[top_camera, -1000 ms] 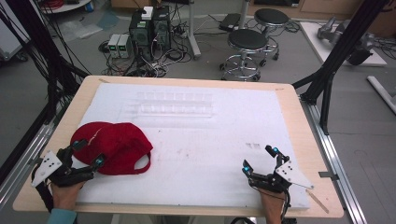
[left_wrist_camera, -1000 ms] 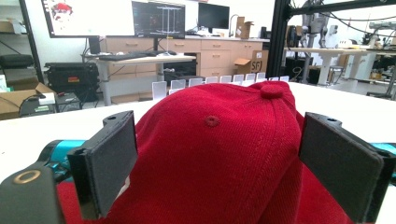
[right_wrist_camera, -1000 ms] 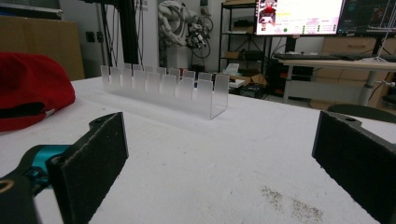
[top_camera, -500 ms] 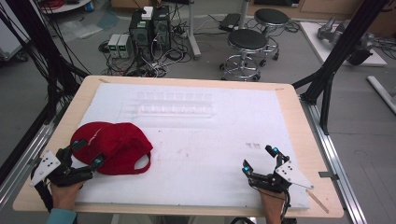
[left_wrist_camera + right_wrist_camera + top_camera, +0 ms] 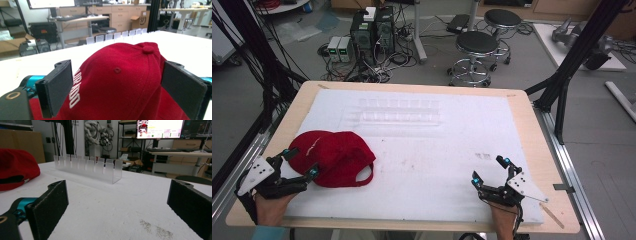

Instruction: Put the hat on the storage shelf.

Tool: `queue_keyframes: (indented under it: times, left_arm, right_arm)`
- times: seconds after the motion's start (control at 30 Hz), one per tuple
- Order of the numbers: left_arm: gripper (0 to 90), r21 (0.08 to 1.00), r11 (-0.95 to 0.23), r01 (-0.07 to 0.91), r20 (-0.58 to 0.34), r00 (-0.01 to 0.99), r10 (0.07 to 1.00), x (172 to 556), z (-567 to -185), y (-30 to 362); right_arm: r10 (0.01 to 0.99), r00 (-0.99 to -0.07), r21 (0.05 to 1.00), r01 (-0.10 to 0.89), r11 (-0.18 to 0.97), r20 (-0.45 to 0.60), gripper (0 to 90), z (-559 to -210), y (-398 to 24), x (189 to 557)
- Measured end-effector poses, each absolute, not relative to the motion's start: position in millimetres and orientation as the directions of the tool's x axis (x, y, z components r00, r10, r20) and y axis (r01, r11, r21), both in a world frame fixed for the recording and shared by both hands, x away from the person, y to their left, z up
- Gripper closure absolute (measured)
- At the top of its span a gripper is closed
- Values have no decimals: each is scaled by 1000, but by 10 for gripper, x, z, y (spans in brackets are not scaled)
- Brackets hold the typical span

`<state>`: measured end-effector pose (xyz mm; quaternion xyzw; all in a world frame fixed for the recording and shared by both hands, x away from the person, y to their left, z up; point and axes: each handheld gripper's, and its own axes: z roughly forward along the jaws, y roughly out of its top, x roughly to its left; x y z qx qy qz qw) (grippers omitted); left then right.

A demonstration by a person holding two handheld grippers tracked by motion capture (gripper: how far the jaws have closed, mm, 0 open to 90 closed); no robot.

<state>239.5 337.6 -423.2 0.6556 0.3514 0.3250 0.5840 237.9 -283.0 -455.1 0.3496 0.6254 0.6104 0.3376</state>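
Left gripper spread wide, jaws straddling the near part of the red cap without closing on it. Seen along those jaws in the left gripper view, cap crown bulging between the two pads, white lettering close to the left pad, top button toward the right pad. Cap resting on the white mat, strap opening turned toward the right gripper. Right gripper released too, jaws gaping over bare mat, well apart from the cap, nothing between the pads. Ahead of both grippers, far across the mat, a clear slotted rack. In the right gripper view, rack straight ahead, cap off to the left edge. A dark smudge on the mat just beyond the right gripper's jaws.
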Motion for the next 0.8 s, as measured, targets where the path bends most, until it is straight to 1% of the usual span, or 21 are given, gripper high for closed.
queue_keyframes:
  times: [0.07, 0.2, 0.27, 0.5, 0.63, 0.73, 0.77, 0.8]
  left_arm:
    - [111, 989, -92, 112, 13, 565, 825, 2401, -4178, 3383]
    - [111, 974, -178, 138, 58, 608, 792, 2401, -4091, 3403]
    - [111, 968, -200, 152, 64, 619, 782, 2398, -4072, 3422]
    - [113, 945, -262, 196, 68, 664, 744, 2410, -4124, 3434]
    - [115, 918, -324, 228, 97, 664, 742, 2435, -4193, 3399]
    - [131, 895, -364, 258, 117, 651, 750, 2450, -4258, 3403]
    - [149, 892, -361, 272, 107, 649, 753, 2452, -4278, 3408]
    - [206, 890, -359, 281, 100, 647, 756, 2456, -4297, 3415]
  right_arm:
    - [850, -527, 1000, 24, 10, 5, 23, -4551, -2829, 2379]
    - [850, -528, 1000, 25, 11, 4, 23, -4551, -2828, 2378]
    - [850, -526, 1000, 21, 13, 0, 23, -4551, -2828, 2377]
    - [851, -525, 1000, 18, 15, -3, 23, -4552, -2828, 2377]
    - [852, -524, 1000, 19, 14, -2, 23, -4551, -2827, 2376]
    - [852, -524, 1000, 19, 15, -3, 23, -4552, -2828, 2376]
    - [851, -524, 1000, 20, 15, -2, 23, -4551, -2829, 2376]
    - [852, -524, 1000, 19, 13, -1, 23, -4552, -2828, 2377]
